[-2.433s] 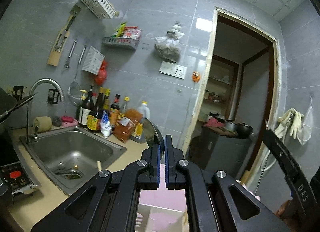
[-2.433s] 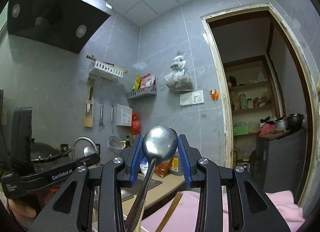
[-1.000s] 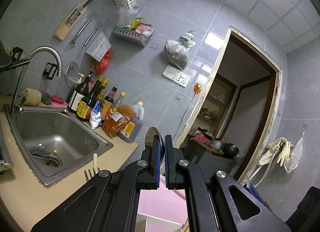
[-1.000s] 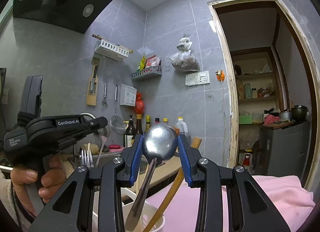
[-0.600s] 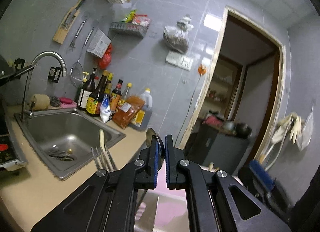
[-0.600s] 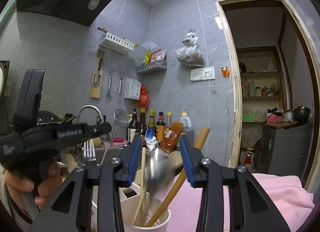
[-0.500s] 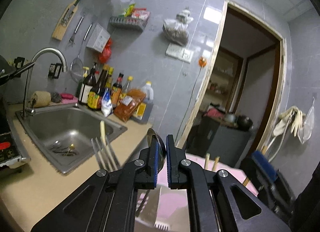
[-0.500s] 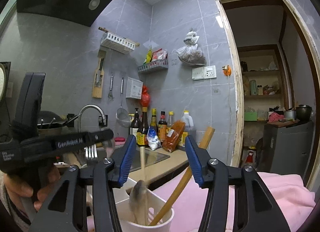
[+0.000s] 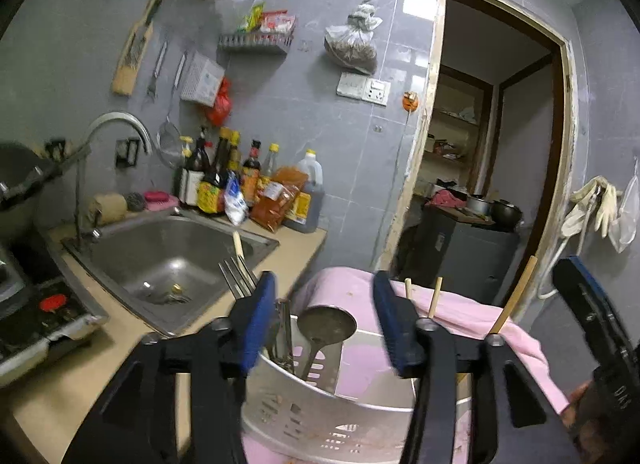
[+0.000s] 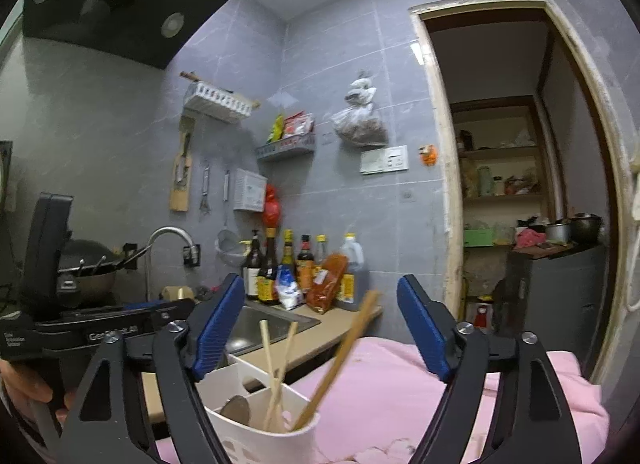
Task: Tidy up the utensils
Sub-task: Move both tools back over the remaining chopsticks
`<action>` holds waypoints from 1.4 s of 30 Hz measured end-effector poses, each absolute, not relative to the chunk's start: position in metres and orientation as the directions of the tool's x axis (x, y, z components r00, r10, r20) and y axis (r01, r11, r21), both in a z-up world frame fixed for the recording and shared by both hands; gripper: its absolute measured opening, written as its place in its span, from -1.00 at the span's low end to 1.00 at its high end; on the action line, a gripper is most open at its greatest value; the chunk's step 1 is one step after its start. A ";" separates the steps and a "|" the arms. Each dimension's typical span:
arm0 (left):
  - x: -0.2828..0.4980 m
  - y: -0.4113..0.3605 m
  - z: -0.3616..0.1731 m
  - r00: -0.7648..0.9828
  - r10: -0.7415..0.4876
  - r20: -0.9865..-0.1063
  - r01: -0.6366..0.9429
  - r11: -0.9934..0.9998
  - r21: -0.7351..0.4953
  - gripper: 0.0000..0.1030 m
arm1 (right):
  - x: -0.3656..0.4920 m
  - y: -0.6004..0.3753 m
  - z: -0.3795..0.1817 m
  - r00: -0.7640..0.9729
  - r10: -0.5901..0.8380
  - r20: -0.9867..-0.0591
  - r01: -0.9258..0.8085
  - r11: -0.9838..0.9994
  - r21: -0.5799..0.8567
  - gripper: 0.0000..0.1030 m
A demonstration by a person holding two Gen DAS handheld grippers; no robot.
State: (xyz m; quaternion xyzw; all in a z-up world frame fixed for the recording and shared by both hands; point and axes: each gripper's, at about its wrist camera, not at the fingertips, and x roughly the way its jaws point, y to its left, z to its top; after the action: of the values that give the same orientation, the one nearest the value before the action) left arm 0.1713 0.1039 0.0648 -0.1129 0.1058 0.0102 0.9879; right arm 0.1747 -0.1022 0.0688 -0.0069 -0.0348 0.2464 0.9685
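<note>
A: What takes up the most room?

B: The smooth grey wall tiles (image 10: 352,224), glossy and square-cut, then the pink cloth (image 10: 400,376), soft and rumpled, spread under everything. Left of it sits a brushed steel sink (image 9: 168,252), rectangular with rounded corners, set in a beige counter (image 9: 100,348).

A: And the utensils?

B: They stand in a white plastic utensil holder (image 9: 320,404), curved-walled with slotted cut-outs and an inner divider, resting on the pink cloth. One compartment holds a steel spoon (image 9: 326,326), bowl up, shiny and oval, beside a steel fork (image 9: 236,276) with its thin tines pointing upward. The other compartment holds pale wooden chopsticks (image 10: 274,368), slim and straight, leaning together, and a longer tan wooden handle (image 10: 340,356), tilted to the right.

A: How do the grippers stand?

B: The left gripper (image 9: 324,320) has black angular arms with ribbed blue pads; its jaws have just been opening and now stand apart on either side of the spoon's bowl, with no pad touching it. The right gripper (image 10: 320,324) is the same build; its jaws have also just been opening and are spread wide above the chopsticks and wooden handle, touching neither.

A: Anything smaller?

B: A row of dark glass sauce bottles (image 10: 280,268) with yellow caps stands against the wall behind the sink.
</note>
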 end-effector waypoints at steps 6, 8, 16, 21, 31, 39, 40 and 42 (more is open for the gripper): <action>0.150 0.075 0.075 0.985 0.064 -0.157 -0.086 0.987 -0.135 0.53 | 0.160 -0.132 0.077 0.922 0.382 0.064 -0.382 0.924 -0.012 1.00; 0.147 0.066 0.076 0.987 0.070 -0.145 -0.086 0.991 -0.107 0.63 | 0.155 -0.145 0.078 0.938 0.343 0.056 -0.343 0.939 -0.009 1.00; 0.133 0.022 0.068 0.989 -0.016 -0.146 0.012 0.999 -0.031 0.69 | 0.142 -0.188 0.074 0.977 0.213 -0.030 -0.214 0.976 -0.037 1.00; 0.138 -0.007 0.053 0.966 -0.129 -0.226 0.128 0.992 -0.018 0.69 | 0.139 -0.219 0.064 0.983 0.154 -0.103 -0.160 0.985 -0.058 1.00; 0.155 -0.057 0.013 0.875 -0.220 -0.431 0.253 0.967 0.021 0.69 | 0.142 -0.260 0.021 0.929 0.113 -0.351 -0.158 0.982 -0.103 1.00; 0.175 -0.076 -0.016 0.804 -0.199 -0.560 0.268 0.962 0.043 0.69 | 0.150 -0.256 -0.020 0.806 0.139 -0.576 -0.241 0.965 -0.104 0.66; 0.175 -0.074 -0.018 0.798 -0.197 -0.569 0.268 0.963 0.042 0.69 | 0.151 -0.254 -0.023 0.795 0.138 -0.591 -0.246 0.963 -0.106 0.64; 0.179 -0.074 -0.024 0.781 -0.188 -0.595 0.261 0.965 0.038 0.69 | 0.156 -0.251 -0.028 0.774 0.134 -0.618 -0.254 0.961 -0.109 0.57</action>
State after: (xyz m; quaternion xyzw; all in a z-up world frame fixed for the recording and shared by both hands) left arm 0.1793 -0.0744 -0.0237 0.0591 0.3084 -0.1191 0.9419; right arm 0.1560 -0.2513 -0.0275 -0.0935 0.3196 0.1035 0.9372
